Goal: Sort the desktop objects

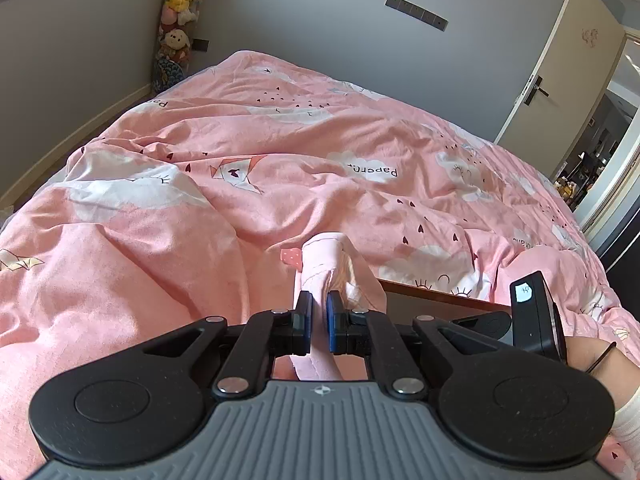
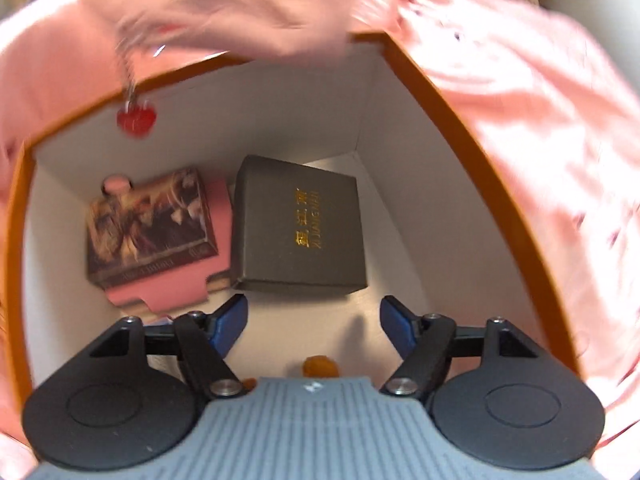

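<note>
Bedroom, pink-quilted bed (image 1: 224, 128): left tongs (image 1: 319, 322) clamp pink cloth (image 1: 328, 264); right tongs (image 2: 314, 324) wide, empty, above orange-rimmed box (image 2: 420, 80).

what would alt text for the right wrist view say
The right gripper, jaws open and empty, points down into an orange-rimmed box with white walls. On the box floor lie a dark grey case with gold lettering and a small picture-printed carton on a pink card. A blurred pink cloth with a red heart charm hangs over the far rim, pink bedding around it.
</note>
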The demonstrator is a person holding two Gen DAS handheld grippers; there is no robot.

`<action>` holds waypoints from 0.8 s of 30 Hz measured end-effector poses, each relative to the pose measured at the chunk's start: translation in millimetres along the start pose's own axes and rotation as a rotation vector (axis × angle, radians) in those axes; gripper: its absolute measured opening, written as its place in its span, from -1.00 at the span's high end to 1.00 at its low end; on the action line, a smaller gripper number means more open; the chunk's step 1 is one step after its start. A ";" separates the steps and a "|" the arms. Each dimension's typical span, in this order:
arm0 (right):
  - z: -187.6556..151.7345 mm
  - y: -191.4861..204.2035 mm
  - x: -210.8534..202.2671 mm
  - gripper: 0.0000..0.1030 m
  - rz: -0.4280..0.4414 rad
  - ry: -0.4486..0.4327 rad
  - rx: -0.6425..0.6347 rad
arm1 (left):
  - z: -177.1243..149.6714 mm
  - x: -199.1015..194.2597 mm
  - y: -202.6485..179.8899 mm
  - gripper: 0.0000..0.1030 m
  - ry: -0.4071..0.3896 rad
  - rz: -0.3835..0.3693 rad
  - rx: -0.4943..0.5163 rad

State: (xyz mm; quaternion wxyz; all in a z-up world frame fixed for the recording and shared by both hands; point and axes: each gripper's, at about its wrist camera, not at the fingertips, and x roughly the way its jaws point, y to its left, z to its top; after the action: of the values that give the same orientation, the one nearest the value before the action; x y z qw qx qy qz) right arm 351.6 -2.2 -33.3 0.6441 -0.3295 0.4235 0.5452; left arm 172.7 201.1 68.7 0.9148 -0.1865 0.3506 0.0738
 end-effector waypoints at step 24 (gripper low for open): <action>2.0 26.1 -26.5 0.40 -0.358 -0.068 -0.205 | -7.7 13.4 -22.6 0.83 0.017 -0.089 0.000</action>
State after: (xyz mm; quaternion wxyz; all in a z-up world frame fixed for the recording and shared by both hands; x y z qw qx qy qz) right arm 325.1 -6.7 -7.4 0.7076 -0.4449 0.2783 0.4731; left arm 183.9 177.3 61.0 0.9140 -0.2027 0.3499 0.0316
